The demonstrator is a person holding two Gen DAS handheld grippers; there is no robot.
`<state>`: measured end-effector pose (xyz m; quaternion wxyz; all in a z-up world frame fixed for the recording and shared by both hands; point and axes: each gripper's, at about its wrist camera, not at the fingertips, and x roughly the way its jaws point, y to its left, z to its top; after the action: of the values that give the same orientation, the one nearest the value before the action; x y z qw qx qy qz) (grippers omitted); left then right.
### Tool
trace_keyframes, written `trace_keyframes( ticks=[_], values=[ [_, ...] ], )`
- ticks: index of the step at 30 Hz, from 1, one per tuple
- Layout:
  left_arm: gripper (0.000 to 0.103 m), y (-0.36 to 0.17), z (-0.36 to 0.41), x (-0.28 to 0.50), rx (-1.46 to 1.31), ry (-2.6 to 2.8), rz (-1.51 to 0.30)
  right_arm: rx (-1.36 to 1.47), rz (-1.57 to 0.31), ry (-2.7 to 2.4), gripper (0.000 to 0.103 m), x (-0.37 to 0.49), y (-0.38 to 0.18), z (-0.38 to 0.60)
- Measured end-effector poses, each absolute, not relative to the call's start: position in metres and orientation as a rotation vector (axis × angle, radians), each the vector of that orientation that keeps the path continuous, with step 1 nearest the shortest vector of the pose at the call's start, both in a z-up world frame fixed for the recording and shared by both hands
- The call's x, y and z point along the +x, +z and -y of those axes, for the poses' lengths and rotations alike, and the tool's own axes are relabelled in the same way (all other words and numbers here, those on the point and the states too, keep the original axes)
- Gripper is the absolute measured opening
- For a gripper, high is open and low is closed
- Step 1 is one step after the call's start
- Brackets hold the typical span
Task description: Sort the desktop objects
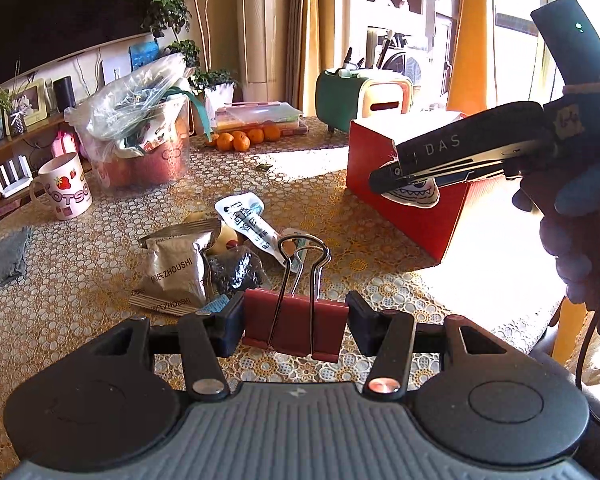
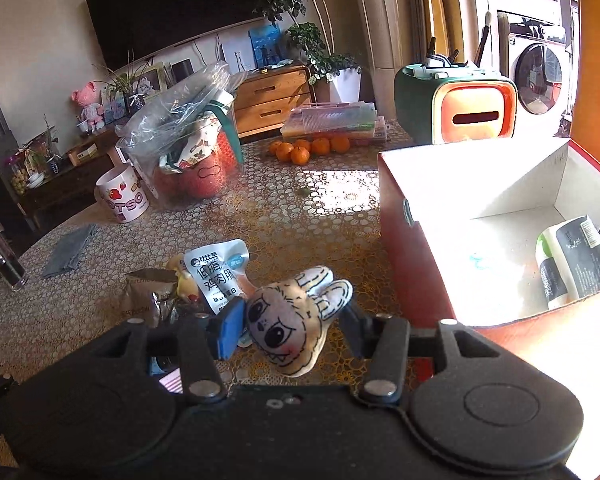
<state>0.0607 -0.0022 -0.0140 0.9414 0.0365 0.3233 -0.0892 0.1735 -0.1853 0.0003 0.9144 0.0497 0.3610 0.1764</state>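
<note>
My left gripper (image 1: 296, 326) is shut on a big red binder clip (image 1: 296, 326) and holds it above the table. My right gripper (image 2: 290, 320) is shut on a small plush cartoon face (image 2: 290, 320) just left of the open red box (image 2: 404, 248); in the left wrist view that gripper (image 1: 404, 178) hangs in front of the box (image 1: 380, 160). A white-green packet (image 2: 576, 264) lies inside the box. On the table lie a silver pouch (image 1: 176, 268), a white snack sachet (image 1: 248, 220), a dark packet (image 1: 236, 268) and a small yellow toy (image 2: 184, 280).
A strawberry mug (image 1: 66, 188), a clear bin with bags (image 1: 140, 148), several oranges (image 1: 246, 138), a flat plastic case (image 1: 260, 118), a grey cloth (image 1: 4, 260) and a green-orange holder (image 2: 456, 104) stand on the lace-covered table (image 1: 300, 184). A dark glass (image 2: 0, 260) is at far left.
</note>
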Motion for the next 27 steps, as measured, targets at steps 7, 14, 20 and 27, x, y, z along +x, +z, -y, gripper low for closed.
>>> trace_keyframes(
  ticks=[7,14,20,27],
  values=[
    [0.052,0.005,0.026,0.06,0.087,-0.196,-0.628,0.101,-0.708,0.398,0.051,0.153,0.017,0.209],
    [0.052,0.019,0.052,0.067,0.094,-0.221,-0.614,0.07,-0.69,0.426,0.051,0.139,0.028,0.237],
    [0.052,0.029,0.08,0.081,0.107,-0.252,-0.604,0.072,-0.68,0.413,0.051,0.136,0.033,0.264],
    [0.052,0.036,0.111,0.102,0.123,-0.29,-0.604,0.062,-0.663,0.385,0.051,0.139,0.036,0.294]
  ],
)
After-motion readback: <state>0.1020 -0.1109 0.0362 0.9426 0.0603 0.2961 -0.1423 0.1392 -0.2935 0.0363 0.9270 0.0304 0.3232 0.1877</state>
